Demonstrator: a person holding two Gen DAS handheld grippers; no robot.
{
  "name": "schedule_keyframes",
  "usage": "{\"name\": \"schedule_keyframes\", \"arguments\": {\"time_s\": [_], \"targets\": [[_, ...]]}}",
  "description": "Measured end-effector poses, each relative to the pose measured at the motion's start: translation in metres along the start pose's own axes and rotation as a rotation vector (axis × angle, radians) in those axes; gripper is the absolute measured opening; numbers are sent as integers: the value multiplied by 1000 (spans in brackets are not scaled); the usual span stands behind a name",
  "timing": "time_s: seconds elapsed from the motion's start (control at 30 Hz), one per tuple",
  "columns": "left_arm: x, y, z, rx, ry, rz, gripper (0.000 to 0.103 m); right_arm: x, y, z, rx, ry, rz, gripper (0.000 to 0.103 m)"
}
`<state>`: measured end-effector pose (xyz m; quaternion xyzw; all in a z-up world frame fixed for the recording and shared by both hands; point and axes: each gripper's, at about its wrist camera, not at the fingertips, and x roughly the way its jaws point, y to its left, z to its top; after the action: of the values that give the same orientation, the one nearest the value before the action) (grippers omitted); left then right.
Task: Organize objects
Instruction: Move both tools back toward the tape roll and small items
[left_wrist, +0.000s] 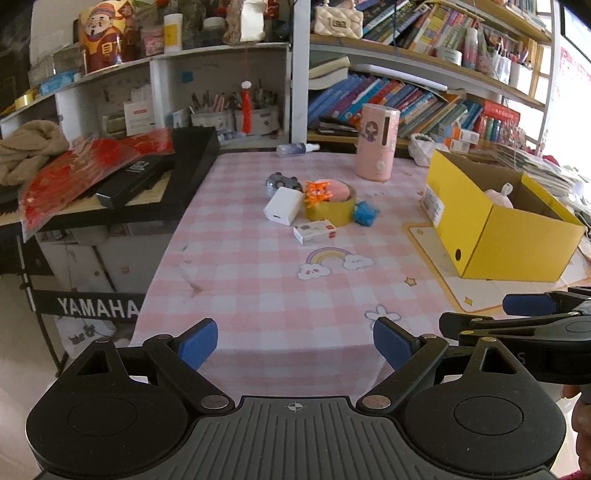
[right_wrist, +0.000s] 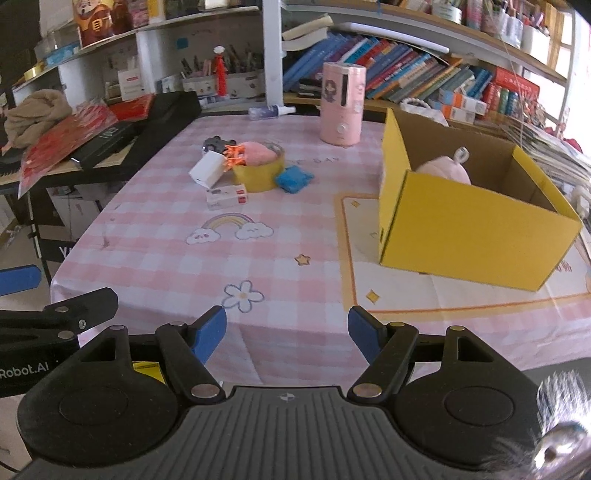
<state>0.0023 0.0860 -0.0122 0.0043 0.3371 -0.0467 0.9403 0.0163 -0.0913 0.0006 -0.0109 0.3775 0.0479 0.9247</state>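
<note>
Both my claws, left gripper (left_wrist: 294, 345) and right gripper (right_wrist: 287, 334), gape empty at the table's near edge; the clutter around the tape roll (left_wrist: 330, 208) lies ahead, left of the yellow box (right_wrist: 476, 225), nearer my left.

Counter (right_wrist: 295, 236), pink checked cloth. On it: yellow box (right_wrist: 461, 236) at right, on a cream mat (right_wrist: 424, 295); pink canister (right_wrist: 341, 103) upright at back; spray bottle (right_wrist: 271, 110) lying; central cluster of tape roll (right_wrist: 258, 175), white charger (right_wrist: 207, 170), small carton (right_wrist: 226, 196), blue toy (right_wrist: 293, 178), grey item (right_wrist: 216, 142).
</note>
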Motion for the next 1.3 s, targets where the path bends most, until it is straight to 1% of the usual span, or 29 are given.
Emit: {"name": "schedule_keyframes", "arguments": {"time_s": [0.17,0.33,0.47,0.7,1.07,1.23,1.27,1.3], "targets": [[6,5,3,-11,2,6,93,8,6,6,-17,-1,8,71],[20,9,11,-11,5,21,93,23,7,16,-25,3,20,71],[34,11,21,-24,-9,22,93,39,8,30,-34,10,27,72],[66,13,43,-34,11,31,93,70,1,59,-49,16,31,72],[105,12,71,-52,26,54,93,115,-8,99,-78,15,41,72],[124,12,81,-49,36,63,92,136,-11,112,-82,27,50,70],[127,12,83,-47,38,62,91,141,-11,115,-83,26,49,70],[131,12,85,-42,42,58,87,146,-11,118,-82,26,46,69]]}}
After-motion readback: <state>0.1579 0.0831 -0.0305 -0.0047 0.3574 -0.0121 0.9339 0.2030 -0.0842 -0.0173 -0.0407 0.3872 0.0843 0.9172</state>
